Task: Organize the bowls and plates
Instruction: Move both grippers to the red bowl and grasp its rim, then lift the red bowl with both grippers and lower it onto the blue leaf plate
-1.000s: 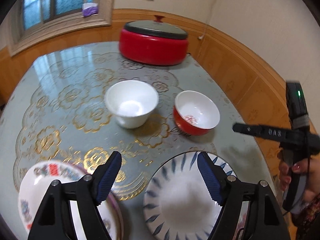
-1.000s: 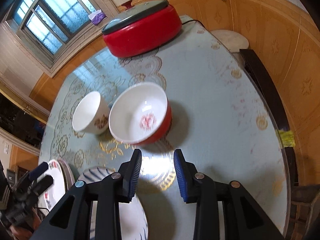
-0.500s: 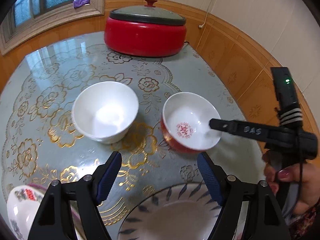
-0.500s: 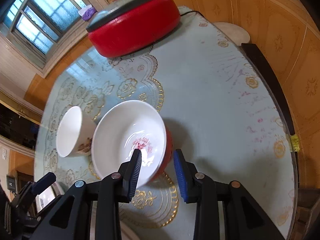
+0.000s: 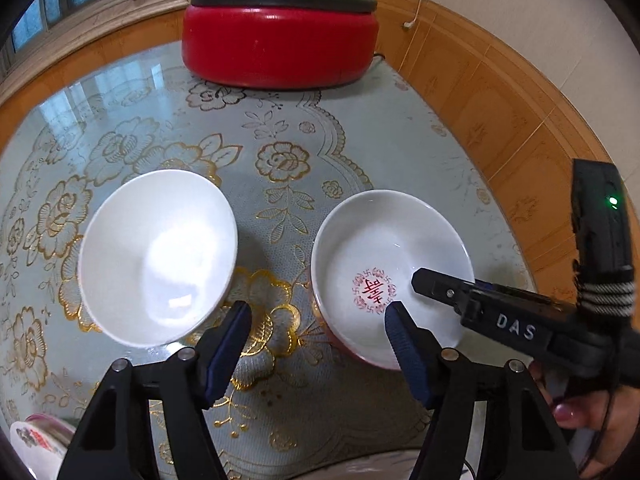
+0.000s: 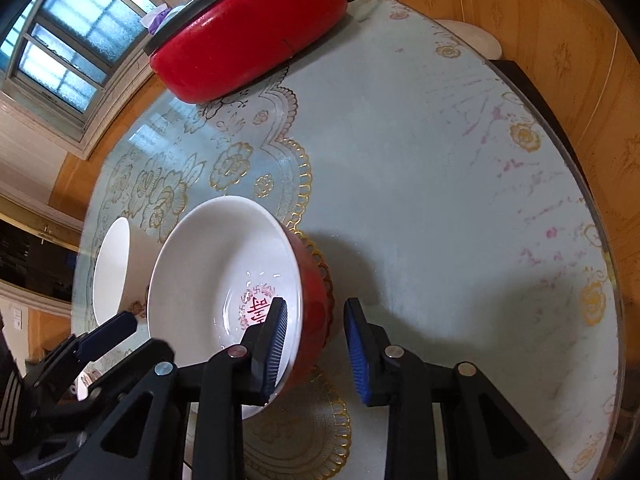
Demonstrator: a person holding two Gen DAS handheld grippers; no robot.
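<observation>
A red bowl (image 5: 384, 256) with a white inside and a red emblem sits on the table; it also shows in the right wrist view (image 6: 216, 272). A plain white bowl (image 5: 156, 252) stands to its left, seen too in the right wrist view (image 6: 112, 272). My right gripper (image 6: 314, 344) is open and straddles the red bowl's near rim, one finger inside and one outside. My left gripper (image 5: 318, 340) is open and empty, hovering between the two bowls. A patterned plate (image 5: 36, 440) peeks in at the lower left.
A large red electric pot (image 5: 280, 40) with a dark lid stands at the back of the table, also in the right wrist view (image 6: 248, 36). The glass-topped table (image 6: 440, 200) has a floral cloth and ends at a wood-panelled wall on the right.
Both grippers moved forward toward the bowls. My right gripper came down over the red bowl's rim. The plates slid out of view at the bottom.
</observation>
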